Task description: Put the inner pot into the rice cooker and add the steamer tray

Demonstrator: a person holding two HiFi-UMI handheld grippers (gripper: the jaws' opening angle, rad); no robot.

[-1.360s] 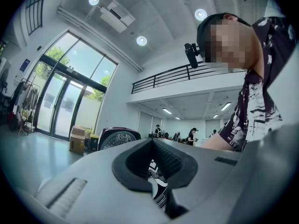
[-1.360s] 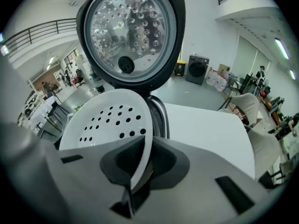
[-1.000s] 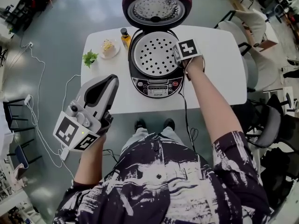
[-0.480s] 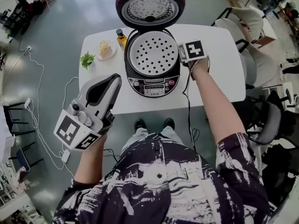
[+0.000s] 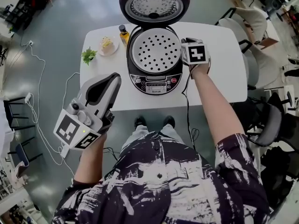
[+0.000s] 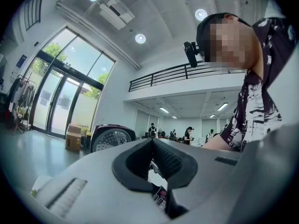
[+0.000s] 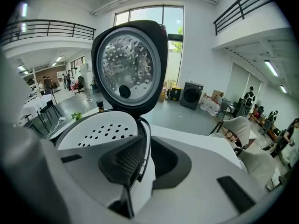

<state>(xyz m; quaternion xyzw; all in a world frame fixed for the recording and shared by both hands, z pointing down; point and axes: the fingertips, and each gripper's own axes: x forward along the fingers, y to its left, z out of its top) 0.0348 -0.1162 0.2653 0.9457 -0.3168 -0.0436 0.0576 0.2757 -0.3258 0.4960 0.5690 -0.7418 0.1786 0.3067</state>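
Observation:
The rice cooker (image 5: pixel 154 81) stands open on the white table (image 5: pixel 219 73) with its lid (image 5: pixel 154 6) raised. The perforated steamer tray (image 5: pixel 154 50) lies flat in its mouth and hides whatever is under it. My right gripper (image 5: pixel 186 56) hovers at the cooker's right rim, beside the tray (image 7: pixel 100 129). Its jaws (image 7: pixel 140 148) have just been closing and now look shut, with nothing between them. My left gripper (image 5: pixel 112 80) hangs level in front of the table, away from the cooker, with its jaws (image 6: pixel 152 146) shut and empty.
A small plate of food (image 5: pixel 108 45), a bottle (image 5: pixel 124 33) and a green sprig (image 5: pixel 88 56) sit on the table left of the cooker. The cooker's cord (image 5: pixel 187 101) drops over the front edge. Chairs (image 5: pixel 252 22) stand to the right and cables (image 5: pixel 37 106) lie on the floor to the left.
My right gripper has drawn back from over the tray's right rim to the cooker's right edge and risen a little. The left gripper has stayed put.

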